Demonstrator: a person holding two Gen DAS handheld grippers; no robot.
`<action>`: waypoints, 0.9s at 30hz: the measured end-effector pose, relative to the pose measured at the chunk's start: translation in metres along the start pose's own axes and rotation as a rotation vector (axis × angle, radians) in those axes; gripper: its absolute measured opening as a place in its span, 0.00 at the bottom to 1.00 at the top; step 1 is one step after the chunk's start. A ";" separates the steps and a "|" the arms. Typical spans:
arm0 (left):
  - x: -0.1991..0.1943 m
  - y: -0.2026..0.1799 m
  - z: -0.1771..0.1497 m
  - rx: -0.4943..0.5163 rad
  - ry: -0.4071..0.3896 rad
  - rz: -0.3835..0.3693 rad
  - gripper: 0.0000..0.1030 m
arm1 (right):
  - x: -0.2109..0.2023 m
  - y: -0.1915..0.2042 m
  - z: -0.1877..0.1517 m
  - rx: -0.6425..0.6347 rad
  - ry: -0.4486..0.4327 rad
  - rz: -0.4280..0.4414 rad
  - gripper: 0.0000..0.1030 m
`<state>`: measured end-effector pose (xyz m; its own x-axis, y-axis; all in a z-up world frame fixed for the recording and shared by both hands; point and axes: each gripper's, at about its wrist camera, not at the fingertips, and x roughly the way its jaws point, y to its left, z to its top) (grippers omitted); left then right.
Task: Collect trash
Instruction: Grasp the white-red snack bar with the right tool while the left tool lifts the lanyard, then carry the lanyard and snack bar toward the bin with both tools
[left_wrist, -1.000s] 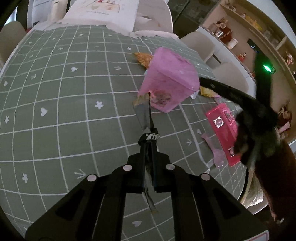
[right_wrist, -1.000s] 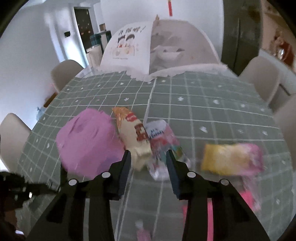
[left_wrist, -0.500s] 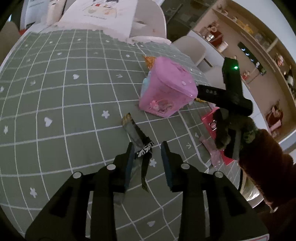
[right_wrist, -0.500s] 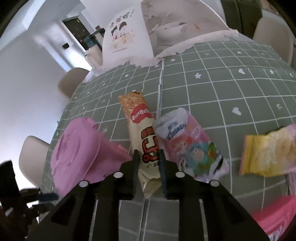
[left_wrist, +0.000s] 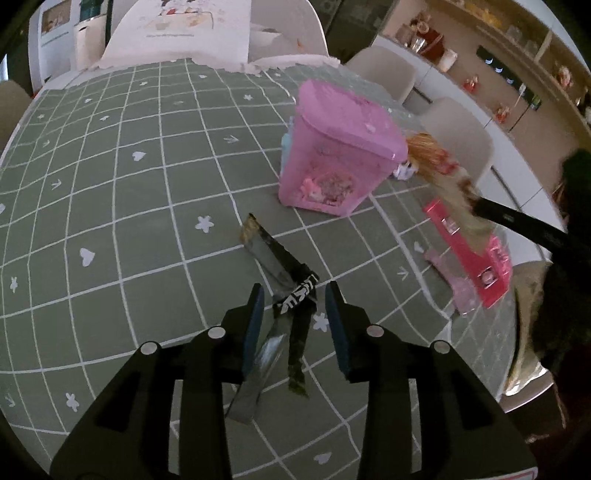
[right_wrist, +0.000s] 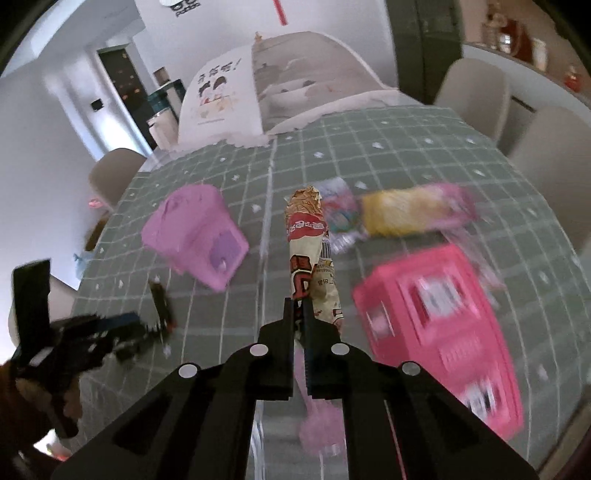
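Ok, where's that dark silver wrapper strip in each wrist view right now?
Left wrist: dark wrapper strip lies centre frame on the green cloth, its near end between the left gripper's opening fingers.
Right wrist: far left, blurred, at that gripper's tip.
Shared landmark: pink bin.

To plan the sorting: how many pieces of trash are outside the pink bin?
6: black wrapper inside left gripper, jaws opening; cream-red wrapper in right gripper; cartoon wrapper, yellow packet, pink box, pale pink wrapper on the table. More may be hidden.
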<state>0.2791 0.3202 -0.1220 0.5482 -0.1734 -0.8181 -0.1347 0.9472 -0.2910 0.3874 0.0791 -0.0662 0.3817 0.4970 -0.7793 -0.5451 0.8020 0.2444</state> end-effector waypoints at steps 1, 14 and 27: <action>0.004 -0.003 0.000 0.006 0.006 0.013 0.32 | -0.007 -0.001 -0.007 0.007 -0.004 -0.008 0.06; 0.007 -0.031 -0.003 -0.014 0.036 0.039 0.15 | -0.071 -0.006 -0.069 0.021 -0.043 -0.100 0.06; -0.057 -0.156 0.027 0.146 -0.148 -0.188 0.15 | -0.163 -0.033 -0.087 0.039 -0.209 -0.212 0.06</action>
<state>0.2910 0.1893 -0.0164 0.6685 -0.3185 -0.6721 0.0953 0.9329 -0.3472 0.2787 -0.0569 0.0024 0.6317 0.3717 -0.6803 -0.4095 0.9051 0.1143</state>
